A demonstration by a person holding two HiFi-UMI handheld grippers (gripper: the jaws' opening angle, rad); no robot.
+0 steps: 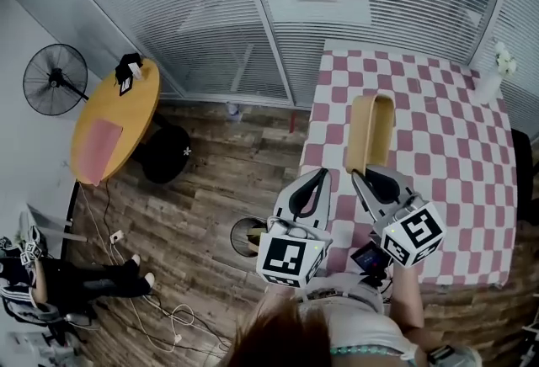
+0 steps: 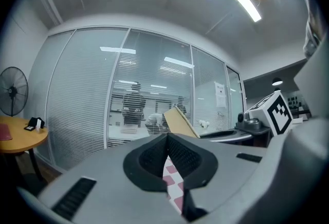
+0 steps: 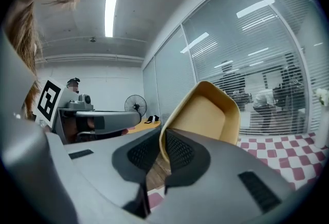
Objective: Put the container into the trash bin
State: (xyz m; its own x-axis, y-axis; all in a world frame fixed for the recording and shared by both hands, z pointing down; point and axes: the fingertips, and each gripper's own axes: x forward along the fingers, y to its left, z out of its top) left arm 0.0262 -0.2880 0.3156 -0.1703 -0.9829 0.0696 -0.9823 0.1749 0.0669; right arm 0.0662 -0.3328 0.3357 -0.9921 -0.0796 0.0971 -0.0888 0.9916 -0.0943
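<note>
One container [image 1: 370, 131], rim pinched by right gripper [image 1: 358, 176], hangs near the table [image 1: 328, 130] edge.

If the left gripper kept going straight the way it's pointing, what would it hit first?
Probably the glass wall with blinds. The left gripper points level past the container held by the right gripper; it might clip that first, depth is unclear.

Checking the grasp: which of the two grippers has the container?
The right gripper: its jaws pinch the rim of the tan container. The left gripper has its jaws together, with nothing between them.
</note>
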